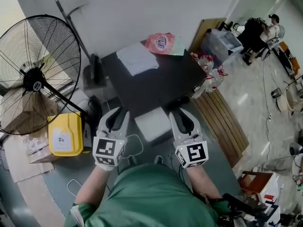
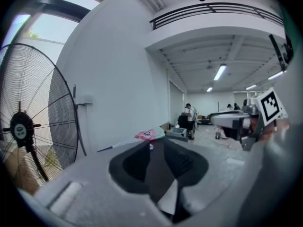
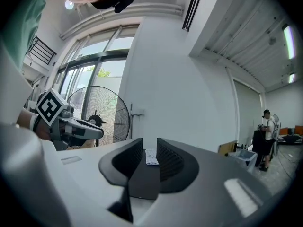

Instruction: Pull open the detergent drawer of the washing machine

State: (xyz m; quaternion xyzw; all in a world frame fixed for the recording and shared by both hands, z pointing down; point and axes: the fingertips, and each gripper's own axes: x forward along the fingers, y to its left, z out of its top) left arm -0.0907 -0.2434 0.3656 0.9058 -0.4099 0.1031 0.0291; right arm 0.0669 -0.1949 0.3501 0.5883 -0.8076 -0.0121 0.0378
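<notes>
The left tongs (image 1: pixel 115 112) stand moderately apart and the right tongs (image 1: pixel 180 113) narrow, both empty. The white block between them looks like the detergent drawer (image 1: pixel 152 123), jutting from the washing machine (image 1: pixel 156 84) toward 6 o'clock, equally near both.

The left gripper (image 2: pixel 156 144) fills the lower half. Its two grey jaws with black ribbed pads stand apart and grip nothing. A dark surface (image 2: pixel 158 167) runs through the gap, with a white patch (image 2: pixel 168 200) at 6 o'clock. A pink bag (image 2: pixel 145 135) lies just beyond the jaw tips. A large black fan (image 2: pixel 28 126) stands at 9 o'clock beside a white wall (image 2: pixel 113 79). At 3 o'clock the right gripper (image 2: pixel 222 121) carries its marker cube. A person (image 2: pixel 190 119) stands far off, right of centre.
</notes>
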